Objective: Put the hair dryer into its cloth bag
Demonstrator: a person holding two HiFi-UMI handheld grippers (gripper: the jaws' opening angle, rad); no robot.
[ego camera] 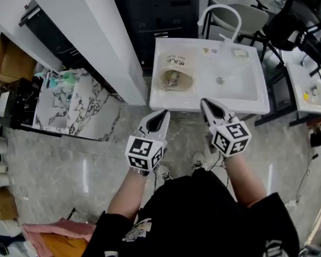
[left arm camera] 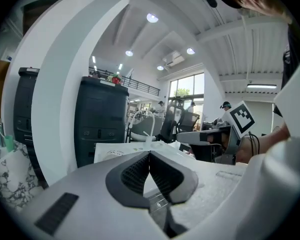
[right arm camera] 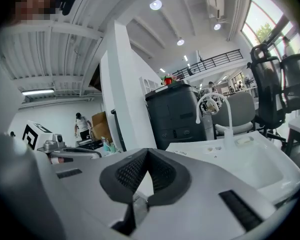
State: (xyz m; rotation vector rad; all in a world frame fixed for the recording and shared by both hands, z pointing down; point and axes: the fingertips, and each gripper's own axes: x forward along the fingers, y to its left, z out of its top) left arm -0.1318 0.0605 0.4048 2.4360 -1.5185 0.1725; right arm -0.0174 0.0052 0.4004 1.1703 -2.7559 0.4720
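The left hand-held gripper (ego camera: 164, 113) and right hand-held gripper (ego camera: 205, 102) are both clenched on nothing, poised side by side before the white surface (ego camera: 259, 103). The cloth bag (ego camera: 177, 71) lies there with its mouth open toward them, apparently for easy access.

You hold both grippers in front of your body, side by side and a little apart. Your left gripper (ego camera: 164, 113) has its jaws closed together, pad against pad, with nothing between them. Your right gripper (ego camera: 204, 101) is the same: jaws together and empty. Both point forward and only slightly downward, and their tips lean a little toward each other. The left marker cube (ego camera: 144, 153) and the right marker cube (ego camera: 231, 137) face up to you. Your left forearm (ego camera: 125, 194) and right forearm (ego camera: 245, 181) are bare and reach forward from your torso.
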